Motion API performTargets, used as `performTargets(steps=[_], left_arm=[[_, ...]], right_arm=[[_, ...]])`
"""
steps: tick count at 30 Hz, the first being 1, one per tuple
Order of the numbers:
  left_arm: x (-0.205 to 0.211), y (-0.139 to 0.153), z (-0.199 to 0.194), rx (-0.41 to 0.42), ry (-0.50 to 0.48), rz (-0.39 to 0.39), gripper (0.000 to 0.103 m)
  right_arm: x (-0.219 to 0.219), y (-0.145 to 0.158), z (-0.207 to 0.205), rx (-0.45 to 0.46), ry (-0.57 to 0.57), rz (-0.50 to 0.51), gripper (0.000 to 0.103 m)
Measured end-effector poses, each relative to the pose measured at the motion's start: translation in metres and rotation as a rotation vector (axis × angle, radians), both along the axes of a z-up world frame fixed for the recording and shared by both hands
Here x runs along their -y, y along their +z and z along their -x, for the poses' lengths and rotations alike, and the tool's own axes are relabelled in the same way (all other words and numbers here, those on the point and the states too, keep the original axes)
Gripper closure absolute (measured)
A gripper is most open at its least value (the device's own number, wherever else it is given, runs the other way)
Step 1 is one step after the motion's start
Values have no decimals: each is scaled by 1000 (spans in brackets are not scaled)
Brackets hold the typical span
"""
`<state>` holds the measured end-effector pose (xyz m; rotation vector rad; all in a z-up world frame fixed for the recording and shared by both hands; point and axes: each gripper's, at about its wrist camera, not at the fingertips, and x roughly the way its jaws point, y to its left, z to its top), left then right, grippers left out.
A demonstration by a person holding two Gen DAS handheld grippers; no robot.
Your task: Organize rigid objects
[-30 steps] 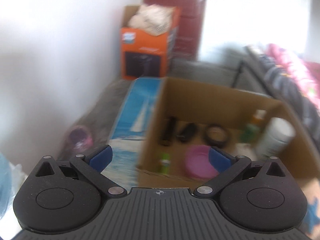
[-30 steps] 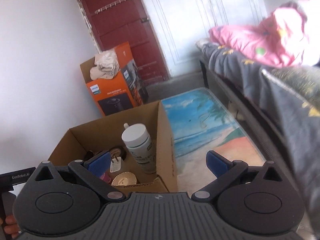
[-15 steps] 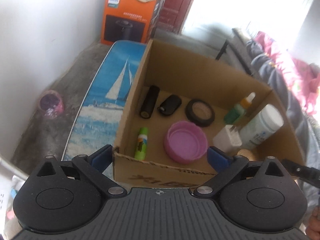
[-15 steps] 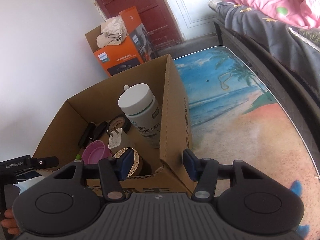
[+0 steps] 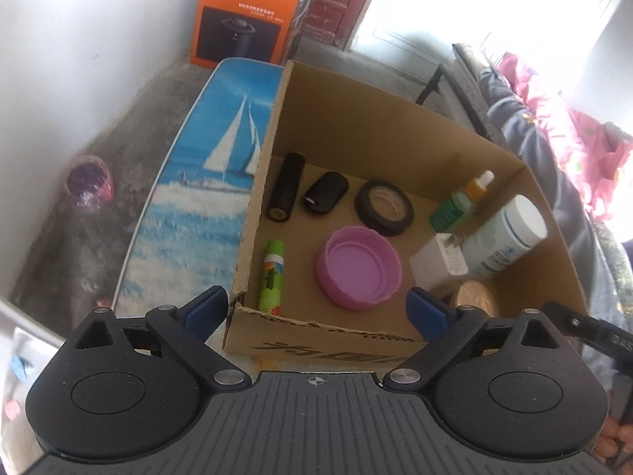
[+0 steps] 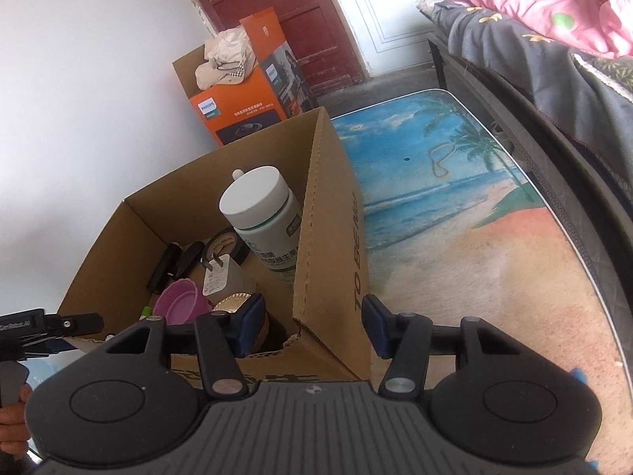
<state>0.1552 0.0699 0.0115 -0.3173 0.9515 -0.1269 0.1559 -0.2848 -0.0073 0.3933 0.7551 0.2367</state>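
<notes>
Cardboard box (image 6: 328,213) corner sits between the right hand-held gripper (image 6: 310,324) jaws.

"PHILIPS" stands on the orange carton (image 5: 245,12) beyond the claw; "TO BE" on the cardboard box (image 6: 358,237) wall ahead.

The left tongs (image 5: 316,308) stand wide apart over the near wall of the cardboard box (image 5: 395,118). Just beyond them lie a pink lid (image 5: 358,273) and, leftward, a green tube (image 5: 271,277).
</notes>
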Motion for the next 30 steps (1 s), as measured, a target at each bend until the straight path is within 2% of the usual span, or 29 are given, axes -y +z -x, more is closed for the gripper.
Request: performTargets(steps=[5,8,11,14,17,19,21,22,24,27,30], left_arm=[[1,1,21,10,-4,32,5],[3,3,24,50,-13,16,5],[10,11,28,95,-31,-41,5],[20,21,40,161,-25,-155,1],[28,31,56,223,-23,-247,0],[31,36,67,249,-22,-284,0],[33,39,75,265,-23,-294,0],[35,40,80,270,-28,-295,0],[41,40,86,266,-51,-294,0],[54,36,91,255,-70,-303,0],[65,32,92,239,-27,-317,0]], right_arm=[[8,-1,3,-17,11,-6,47],[9,-2,2,-26,2,-24,46],[8,-1,4,-15,-14,-26,46],[12,10,16,31,-42,-46,46],[14,31,39,102,-73,-35,38],[12,45,58,155,-75,-32,26],[6,56,76,187,-60,-29,19],[2,59,84,193,-50,-22,9],[-10,64,96,194,-22,-3,0],[-33,67,106,185,29,55,0],[-56,67,107,151,25,148,0]])
